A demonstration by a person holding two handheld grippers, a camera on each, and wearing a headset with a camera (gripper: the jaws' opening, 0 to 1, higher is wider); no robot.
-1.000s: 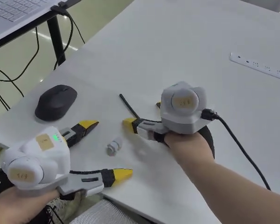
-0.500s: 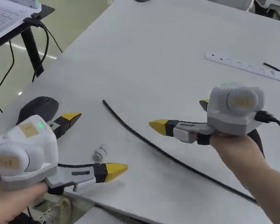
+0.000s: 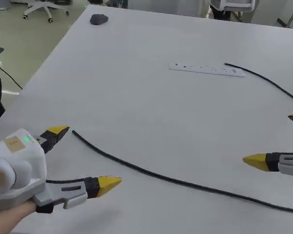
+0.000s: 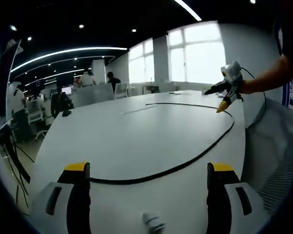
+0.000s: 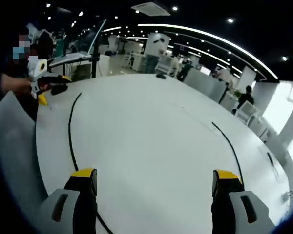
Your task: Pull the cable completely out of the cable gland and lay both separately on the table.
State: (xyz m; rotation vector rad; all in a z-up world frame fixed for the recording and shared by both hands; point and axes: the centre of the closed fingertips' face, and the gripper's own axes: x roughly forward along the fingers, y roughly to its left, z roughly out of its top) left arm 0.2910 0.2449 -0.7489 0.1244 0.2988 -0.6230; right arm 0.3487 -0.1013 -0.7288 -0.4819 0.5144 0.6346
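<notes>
white table (image 3: 151,107), open office, strip lights overhead. cable (image 3: 185,183) lies loose across table; cable gland (image 4: 153,222) apart from it, on table before left gripper (image 3: 84,156). left gripper, right gripper (image 3: 276,139): jaws wide, empty. power strip (image 3: 206,69) at far side.

Cable (image 3: 185,183) end beyond right edge

White table (image 3: 151,109): cable (image 3: 136,168), power strip (image 3: 206,69)
</notes>
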